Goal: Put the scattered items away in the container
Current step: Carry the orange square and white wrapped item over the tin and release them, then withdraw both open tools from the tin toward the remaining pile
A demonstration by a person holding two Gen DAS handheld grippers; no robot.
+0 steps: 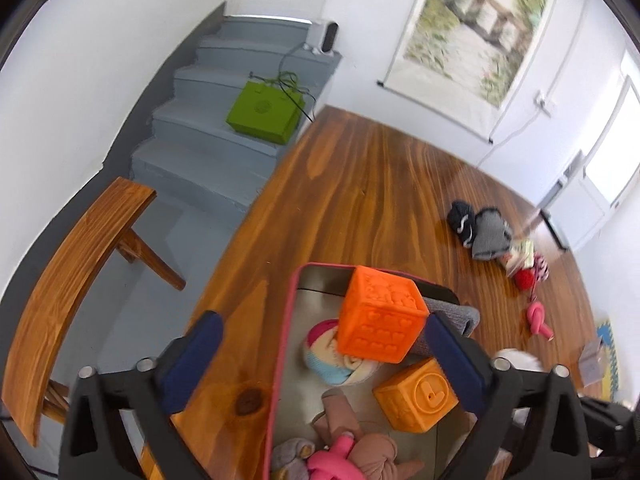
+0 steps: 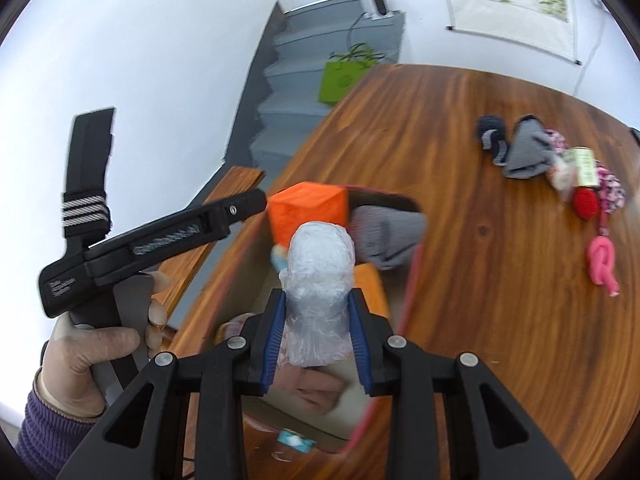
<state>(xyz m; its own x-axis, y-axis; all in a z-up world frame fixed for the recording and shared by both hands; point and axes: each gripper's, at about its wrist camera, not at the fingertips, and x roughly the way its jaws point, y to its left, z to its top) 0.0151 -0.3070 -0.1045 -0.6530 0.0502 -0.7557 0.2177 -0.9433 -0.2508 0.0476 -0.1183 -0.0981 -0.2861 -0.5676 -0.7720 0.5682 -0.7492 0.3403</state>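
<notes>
An orange cube (image 1: 380, 314) is being dropped into the pink-rimmed container (image 1: 280, 360) at the table's (image 1: 360, 184) near edge — the left gripper (image 1: 324, 364) is spread wide, nothing held. The right gripper (image 2: 316, 332) is clamped on a plastic-wrapped bundle (image 2: 320, 268) over the container — release is called for next.
</notes>
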